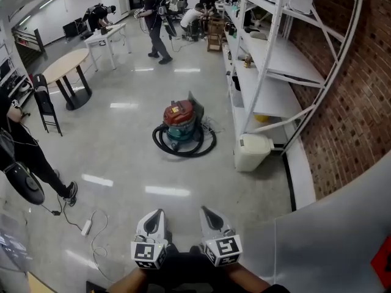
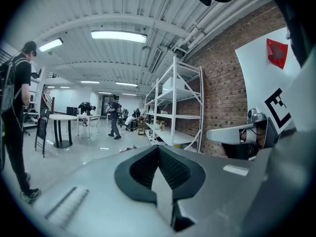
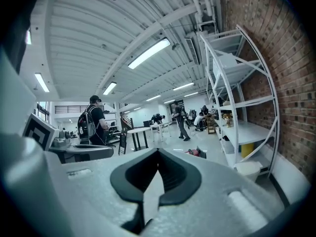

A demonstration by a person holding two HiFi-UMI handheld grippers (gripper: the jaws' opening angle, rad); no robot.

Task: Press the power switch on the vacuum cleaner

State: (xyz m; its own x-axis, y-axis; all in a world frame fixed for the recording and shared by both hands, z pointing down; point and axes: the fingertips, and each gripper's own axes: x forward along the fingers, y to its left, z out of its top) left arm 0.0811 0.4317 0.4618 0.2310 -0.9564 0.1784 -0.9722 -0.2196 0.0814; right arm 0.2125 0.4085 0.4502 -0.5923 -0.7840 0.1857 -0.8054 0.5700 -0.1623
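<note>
Left tool (image 1: 157, 216) and right tool (image 1: 207, 213), both pressed together and empty, held well apart from the vacuum cleaner (image 1: 181, 122) on the floor (image 1: 128, 163).

The glossy grey floor (image 1: 128, 163) fills most of the head view. At centre stands the vacuum (image 1: 180, 122), its black hose (image 1: 183, 148) coiled round its base. Right of it a white bin (image 1: 252, 151) sits against the shelf rack (image 1: 269, 60). A power strip (image 1: 86, 227) lies lower left, and a round table (image 1: 66, 66) and black chair (image 1: 47, 105) stand upper left.
</note>
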